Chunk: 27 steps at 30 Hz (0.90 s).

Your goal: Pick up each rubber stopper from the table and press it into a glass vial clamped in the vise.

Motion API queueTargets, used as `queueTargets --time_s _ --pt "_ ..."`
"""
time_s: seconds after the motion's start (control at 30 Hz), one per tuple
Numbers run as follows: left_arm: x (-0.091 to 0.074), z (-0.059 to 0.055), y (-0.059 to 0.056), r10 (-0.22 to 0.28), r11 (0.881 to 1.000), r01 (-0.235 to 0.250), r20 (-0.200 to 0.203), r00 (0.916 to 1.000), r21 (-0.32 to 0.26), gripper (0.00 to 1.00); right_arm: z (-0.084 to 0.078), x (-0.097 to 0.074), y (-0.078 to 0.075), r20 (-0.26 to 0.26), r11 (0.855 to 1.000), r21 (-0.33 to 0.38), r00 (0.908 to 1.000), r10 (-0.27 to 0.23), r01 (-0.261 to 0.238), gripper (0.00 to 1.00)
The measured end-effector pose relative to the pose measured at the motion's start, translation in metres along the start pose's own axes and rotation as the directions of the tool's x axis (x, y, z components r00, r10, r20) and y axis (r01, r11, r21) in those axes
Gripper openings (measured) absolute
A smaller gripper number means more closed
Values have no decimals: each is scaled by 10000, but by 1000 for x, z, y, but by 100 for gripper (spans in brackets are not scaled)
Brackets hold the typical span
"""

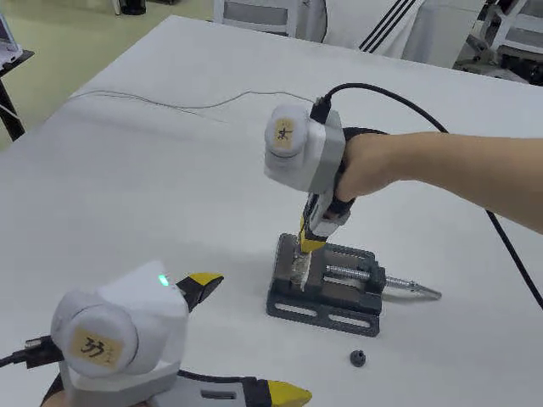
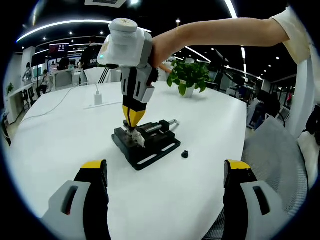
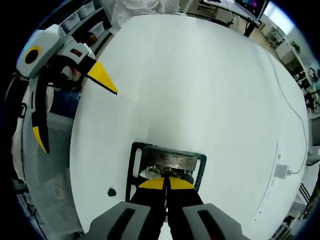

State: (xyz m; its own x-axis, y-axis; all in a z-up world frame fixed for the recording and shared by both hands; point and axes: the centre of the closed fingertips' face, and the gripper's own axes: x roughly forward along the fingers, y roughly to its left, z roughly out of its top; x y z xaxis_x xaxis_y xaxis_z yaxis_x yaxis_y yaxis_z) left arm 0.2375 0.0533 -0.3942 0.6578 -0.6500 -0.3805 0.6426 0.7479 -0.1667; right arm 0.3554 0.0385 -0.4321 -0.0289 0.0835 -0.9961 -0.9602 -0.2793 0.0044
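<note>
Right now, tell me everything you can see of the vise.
The vise is a small, dark metal drill-press vise that sits flat on the white table. Its base has a slotted flange along the near side, and a bright threaded screw sticks out of one end. A glass vial stands clamped between its jaws. The right gripper, shut, points down onto that vial. A black rubber stopper lies loose nearby.

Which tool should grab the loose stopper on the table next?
Left. The left tool is open and faces the stopper lying beside the vise; the right tool is shut, tips down at the vise.
</note>
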Motion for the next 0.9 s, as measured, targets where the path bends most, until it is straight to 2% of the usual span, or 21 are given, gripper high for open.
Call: queueTargets --time_s 0.1,0.27,0.37,0.57,0.87,0.9 --pt "-1 1 0 14 10000 -14 3 10000 86 96 0 0 2 -90 9999 162 10000 -32 34 0" --pt "-5 3 -2 56 9999 -57 74 10000 155 96 -1 -1 4 -170 9994 -316 9997 -167 162 0" --pt "-7 1 -3 103 9999 -105 87 9999 136 96 0 -1 2 -18 9990 -395 9997 -223 222 0" --pt "-12 -2 -3 192 9997 -193 78 9998 114 96 0 0 0 420 9997 -58 9989 -221 224 0" --pt "-14 -3 -3 231 9997 -232 75 9997 121 97 -1 0 -1 764 9993 104 9964 -367 360 0" --pt "-14 -3 -3 229 9997 -230 77 9997 104 97 -1 -1 2 852 9995 176 9960 -261 247 2"
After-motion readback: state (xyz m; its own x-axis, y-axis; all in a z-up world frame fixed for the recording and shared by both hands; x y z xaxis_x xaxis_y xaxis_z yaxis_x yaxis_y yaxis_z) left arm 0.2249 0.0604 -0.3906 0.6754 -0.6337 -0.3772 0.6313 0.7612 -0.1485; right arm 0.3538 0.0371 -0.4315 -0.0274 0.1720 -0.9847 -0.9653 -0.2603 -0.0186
